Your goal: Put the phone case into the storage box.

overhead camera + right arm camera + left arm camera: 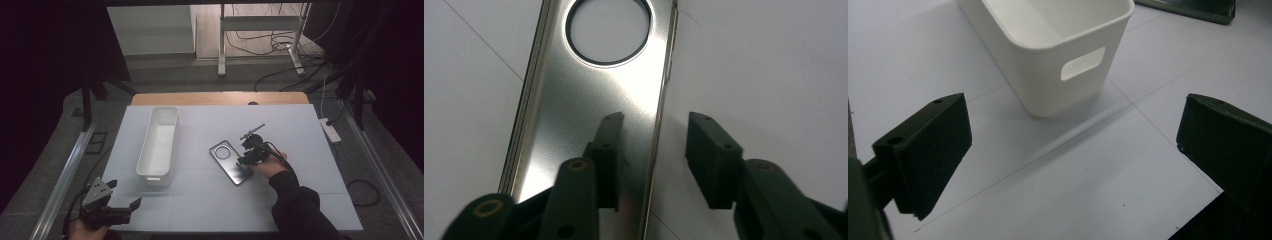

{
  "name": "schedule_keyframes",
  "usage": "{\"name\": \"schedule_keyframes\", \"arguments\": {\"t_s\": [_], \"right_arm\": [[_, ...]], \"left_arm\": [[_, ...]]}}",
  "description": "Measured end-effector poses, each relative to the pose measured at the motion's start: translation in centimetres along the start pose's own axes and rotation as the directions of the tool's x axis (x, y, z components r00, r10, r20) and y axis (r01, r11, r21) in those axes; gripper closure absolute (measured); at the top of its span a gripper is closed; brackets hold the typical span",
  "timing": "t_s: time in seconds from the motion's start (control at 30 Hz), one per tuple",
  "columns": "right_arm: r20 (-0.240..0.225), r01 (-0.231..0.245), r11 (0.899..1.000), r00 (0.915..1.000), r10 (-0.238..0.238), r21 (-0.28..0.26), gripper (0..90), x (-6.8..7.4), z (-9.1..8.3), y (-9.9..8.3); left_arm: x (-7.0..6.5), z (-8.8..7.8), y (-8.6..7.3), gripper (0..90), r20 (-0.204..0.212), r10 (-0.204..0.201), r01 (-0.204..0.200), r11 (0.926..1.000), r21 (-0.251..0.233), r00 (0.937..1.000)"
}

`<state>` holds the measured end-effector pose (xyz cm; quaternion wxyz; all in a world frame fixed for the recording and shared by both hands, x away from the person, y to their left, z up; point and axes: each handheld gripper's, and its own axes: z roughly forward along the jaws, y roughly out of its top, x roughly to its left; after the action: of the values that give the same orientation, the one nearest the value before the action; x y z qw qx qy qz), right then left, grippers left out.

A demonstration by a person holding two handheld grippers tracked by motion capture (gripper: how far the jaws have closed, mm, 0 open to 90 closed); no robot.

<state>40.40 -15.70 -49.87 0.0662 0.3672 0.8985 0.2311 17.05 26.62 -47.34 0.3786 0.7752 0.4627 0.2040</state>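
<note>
A silvery phone back shell [229, 160] with a round camera hole lies flat on the white table cover, right of centre. My right gripper [250, 152] hovers low over the shell's near right side. In the right gripper view the shell [594, 100] runs up the frame and my right gripper [654, 120] is open, one jaw above the metal, the other above the table beyond the shell's edge. My left gripper [122, 192] rests at the front left corner, open and holding nothing. Its own view shows the left gripper [1073, 105] wide apart, facing the white bin [1048, 70].
The long white bin [145, 145] stands lengthwise left of centre, with nothing inside it. The table cover [300, 200] ends at a wooden strip at the back. On the floor beyond lie a power strip [330, 130], cables and a metal stand [260, 22].
</note>
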Motion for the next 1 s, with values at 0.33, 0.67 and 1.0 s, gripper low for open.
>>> {"name": "schedule_keyframes", "arguments": {"t_s": [0.33, 0.67, 1.0], "right_arm": [[0.009, -0.001, 1.000, 1.0000, 0.001, 0.016, 85.7, 0.02, 0.46, -0.06], [0.011, -0.031, 0.999, 0.9995, 0.031, 0.013, 88.3, 0.20, 0.46, -0.07], [0.016, -0.037, 0.999, 0.9992, 0.037, -0.027, 88.5, 0.42, -0.22, -0.15]], "left_arm": [[-0.03, 0.07, 0.04, 2.3, -0.001, -0.002, 0.002, 1.0000, 0.005, 1.0000], [-0.21, 0.10, 0.10, 2.2, -0.012, 0.013, -0.013, 0.9999, 0.011, 0.9998], [-0.24, 0.10, 0.14, 1.8, 0.010, 0.027, -0.027, 0.9996, 0.006, 0.9996]]}}
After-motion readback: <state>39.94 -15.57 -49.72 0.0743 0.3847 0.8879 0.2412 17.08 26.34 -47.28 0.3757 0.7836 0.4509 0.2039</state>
